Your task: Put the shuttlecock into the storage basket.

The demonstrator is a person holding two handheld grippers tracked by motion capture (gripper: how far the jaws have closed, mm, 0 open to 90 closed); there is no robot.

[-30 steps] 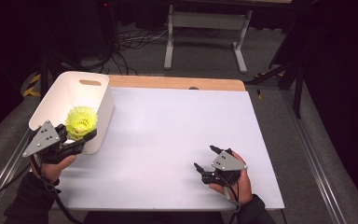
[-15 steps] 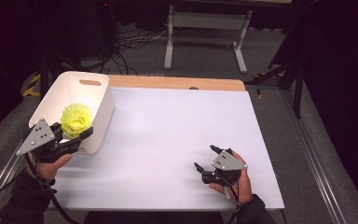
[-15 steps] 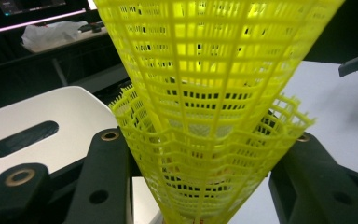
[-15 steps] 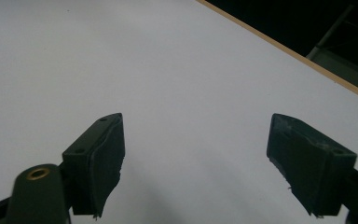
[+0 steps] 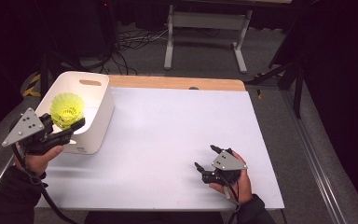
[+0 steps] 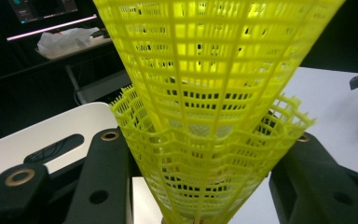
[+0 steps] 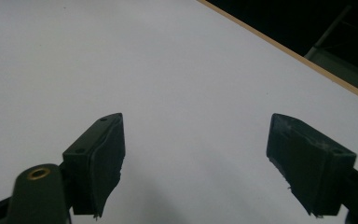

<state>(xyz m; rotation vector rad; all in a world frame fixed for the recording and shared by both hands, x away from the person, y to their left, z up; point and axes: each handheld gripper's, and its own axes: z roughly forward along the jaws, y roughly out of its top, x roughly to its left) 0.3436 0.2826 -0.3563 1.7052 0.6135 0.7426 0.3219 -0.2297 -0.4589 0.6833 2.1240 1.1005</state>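
Observation:
A yellow plastic shuttlecock [image 5: 67,109] is held over the near part of the white bin [image 5: 100,121] at the table's left. My left gripper [image 5: 65,128] is shut on it. In the left gripper view the yellow mesh skirt [image 6: 209,116] rises wide between the two black jaws, which press on its lower part. My right gripper [image 5: 206,158] rests on the white table near the front right, open, with nothing between its fingers [image 7: 100,158].
The white table top [image 5: 177,130] has a wooden strip along its far edge [image 5: 177,83]. Beyond it are a dark floor with cables and a grey stand [image 5: 205,28]. The bin has a handle slot [image 5: 90,83] in its far wall.
My left gripper has risen a little and drifted left with the shuttlecock, bringing it over the bin. The right gripper has stayed still.

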